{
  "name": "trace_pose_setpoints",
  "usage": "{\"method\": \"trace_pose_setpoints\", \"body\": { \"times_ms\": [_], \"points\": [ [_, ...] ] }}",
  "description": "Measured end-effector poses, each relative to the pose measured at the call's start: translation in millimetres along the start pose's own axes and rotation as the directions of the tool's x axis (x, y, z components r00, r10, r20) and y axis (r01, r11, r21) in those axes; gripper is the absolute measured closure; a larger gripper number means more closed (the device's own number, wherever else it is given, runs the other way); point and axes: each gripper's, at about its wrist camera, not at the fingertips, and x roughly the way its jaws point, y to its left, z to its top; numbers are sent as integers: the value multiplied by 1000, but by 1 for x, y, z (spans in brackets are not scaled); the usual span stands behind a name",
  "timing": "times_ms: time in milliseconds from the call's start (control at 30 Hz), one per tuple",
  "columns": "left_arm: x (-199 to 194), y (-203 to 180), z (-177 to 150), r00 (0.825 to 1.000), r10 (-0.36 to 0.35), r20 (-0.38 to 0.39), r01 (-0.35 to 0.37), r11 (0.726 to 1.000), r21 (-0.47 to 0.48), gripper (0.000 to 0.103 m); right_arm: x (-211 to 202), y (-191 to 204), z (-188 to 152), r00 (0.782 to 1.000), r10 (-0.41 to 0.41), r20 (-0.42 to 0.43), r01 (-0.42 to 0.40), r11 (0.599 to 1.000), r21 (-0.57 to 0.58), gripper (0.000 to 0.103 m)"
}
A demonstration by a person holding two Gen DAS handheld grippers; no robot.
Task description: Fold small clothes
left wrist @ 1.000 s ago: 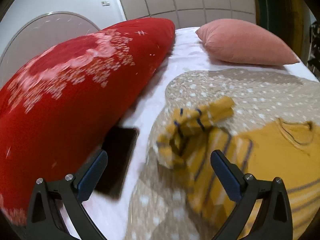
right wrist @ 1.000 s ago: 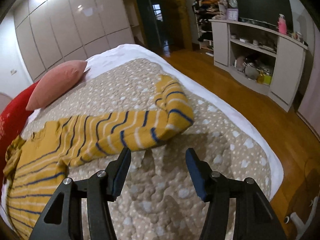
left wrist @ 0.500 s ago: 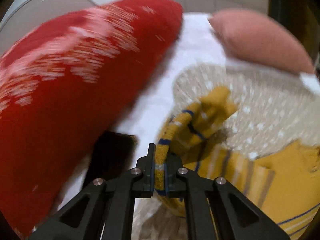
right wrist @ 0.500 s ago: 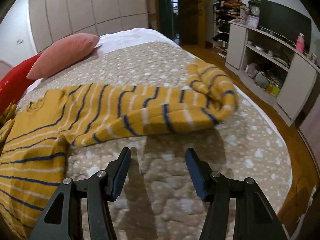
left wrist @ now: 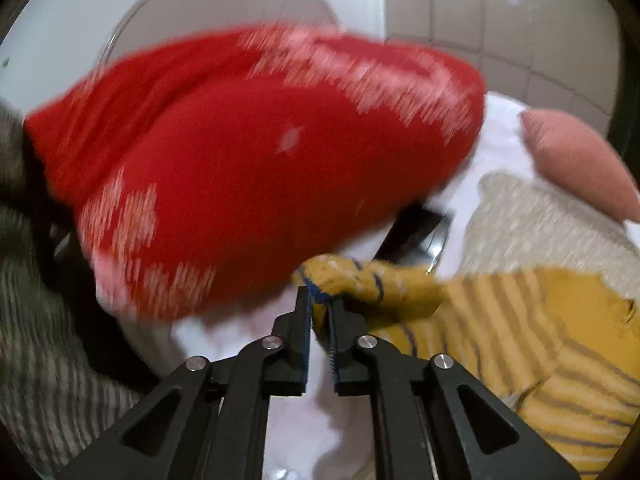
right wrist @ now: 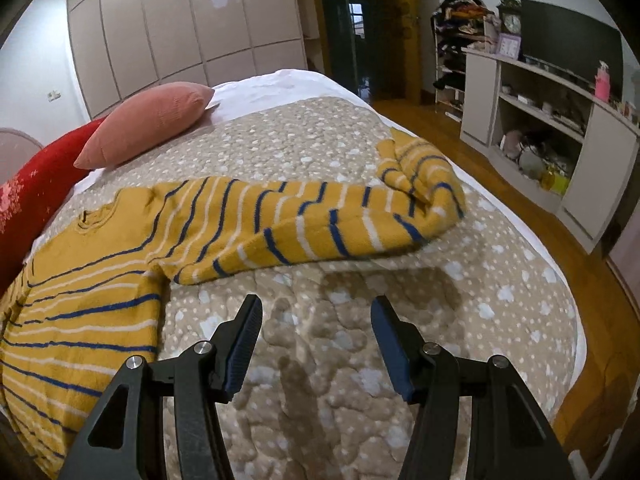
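A mustard-yellow sweater with blue and white stripes (right wrist: pixel 100 280) lies on the beige spotted blanket (right wrist: pixel 320 360) on the bed. Its right sleeve (right wrist: pixel 320 216) stretches across the blanket, its cuff end bunched near the bed's right edge. My left gripper (left wrist: pixel 319 300) is shut on the left sleeve's cuff (left wrist: pixel 340 280) and holds it stretched out from the sweater's body (left wrist: pixel 540 320), close to the red pillow (left wrist: pixel 248 168). My right gripper (right wrist: pixel 316 320) is open and empty, hovering over the blanket just in front of the right sleeve.
A pink pillow (right wrist: pixel 152 120) lies at the head of the bed beside the red pillow (right wrist: pixel 28 192). A dark flat object (left wrist: pixel 416 236) lies on the white sheet under the red pillow. The wooden floor and a grey shelf unit (right wrist: pixel 560 140) are to the right.
My left gripper closed on the left sleeve's cuff and pulled it outward toward the red pillow. My right gripper stayed open and shifted slightly back from the right sleeve.
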Motion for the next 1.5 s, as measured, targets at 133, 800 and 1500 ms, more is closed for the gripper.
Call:
{"method": "trace_pose_setpoints", "body": {
  "times_ms": [133,800,1500],
  "points": [
    [-4,16,-35,1000,-6,-23,5,999,-38,89,-17,-26,1,1000,1,25,-2,997,76,42],
    [-126,-67,-116,956,-273,107,271,962,35,41,86,-90,113,987,-96,-127,97,995,-2,85],
    [-70,-103,-172,930,-347,-120,359,928,100,41,-19,-4,-13,838,515,-181,-500,857,125,59]
  ]
}}
